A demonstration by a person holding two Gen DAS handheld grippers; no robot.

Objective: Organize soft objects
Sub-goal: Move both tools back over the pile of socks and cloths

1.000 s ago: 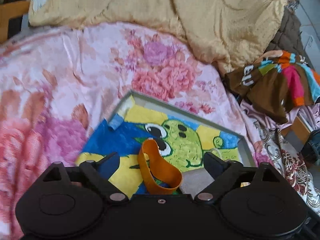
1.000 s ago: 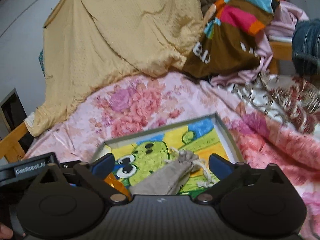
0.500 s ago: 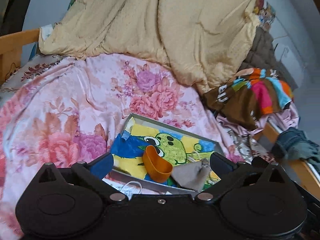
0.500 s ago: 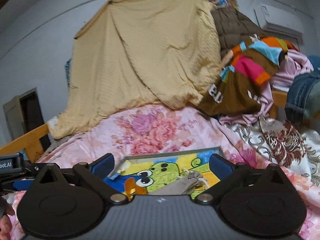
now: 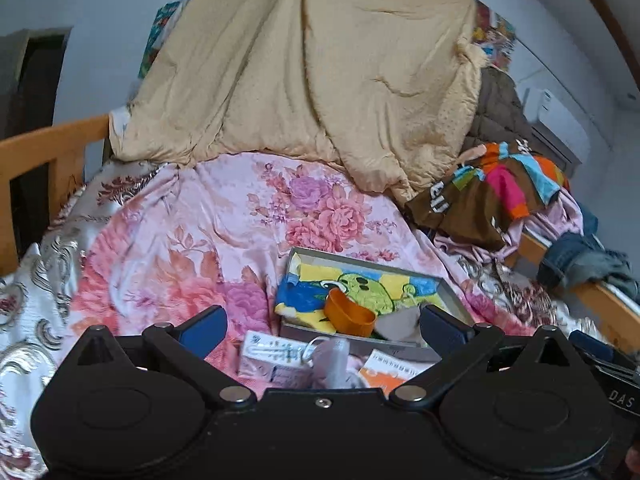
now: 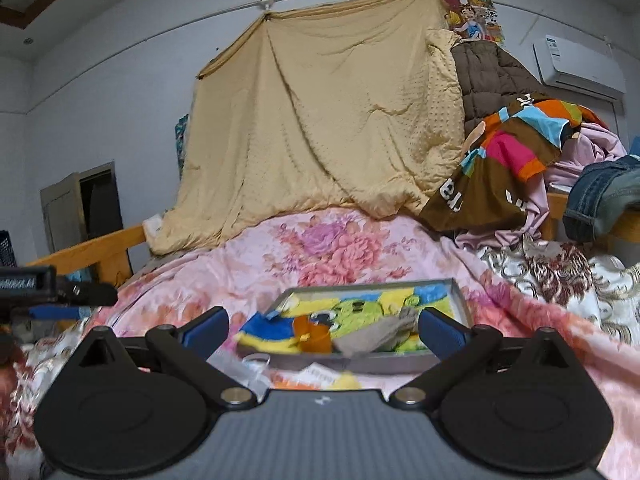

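Grey tray (image 5: 454,295): on the floral bed, holding orange band (image 5: 348,313) and grey pouch (image 5: 396,322).
My left hand-held gripper (image 5: 322,326): spread, empty.
My right hand-held gripper (image 6: 323,325): spread, empty.

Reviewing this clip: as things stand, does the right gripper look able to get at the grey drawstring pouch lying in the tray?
Probably yes. The right gripper is open and empty, and the grey pouch lies uncovered in the tray between its fingers' line of sight. Only the orange band lies beside it, not over it.
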